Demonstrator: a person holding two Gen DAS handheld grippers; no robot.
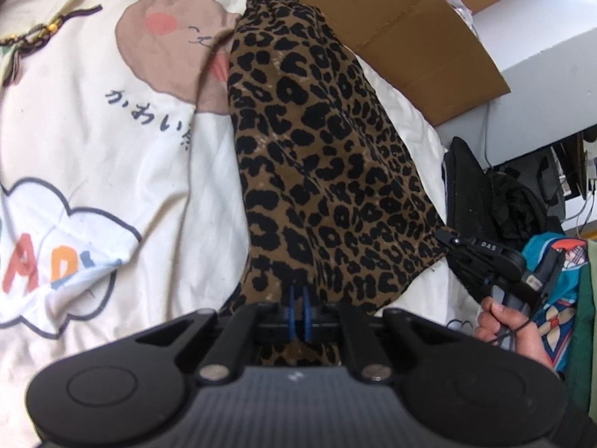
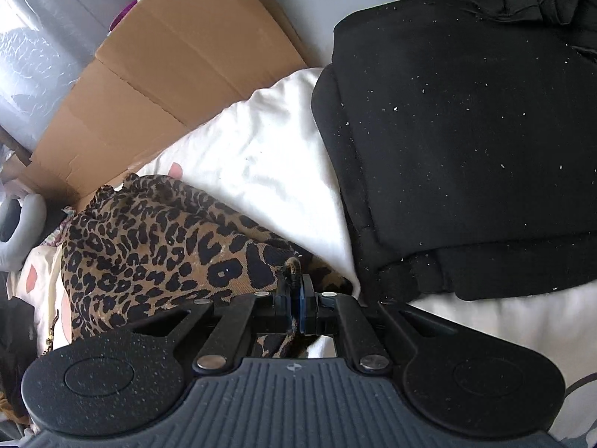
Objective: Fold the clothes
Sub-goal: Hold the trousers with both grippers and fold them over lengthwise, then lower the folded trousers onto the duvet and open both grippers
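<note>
A cream printed bedsheet covered the bed. Flattened cardboard lay along its far edge against a pale grey wall. Daylight brightened the white bedding.

Both views are lit by soft, even daylight with no hard shadows. In the right wrist view the white bedding is blown out to near pure white, its creases lost, while the folded black garment reads as a flat dark mass with only pale lint specks showing. Glare washes the plastic sheeting at upper left. In the left wrist view the cartoon-print sheet is softly exposed and slightly blurred. Fisheye distortion bends the cardboard edges, and the frame corners go dark. The leopard-print garment is reasonably sharp mid-frame.
</note>
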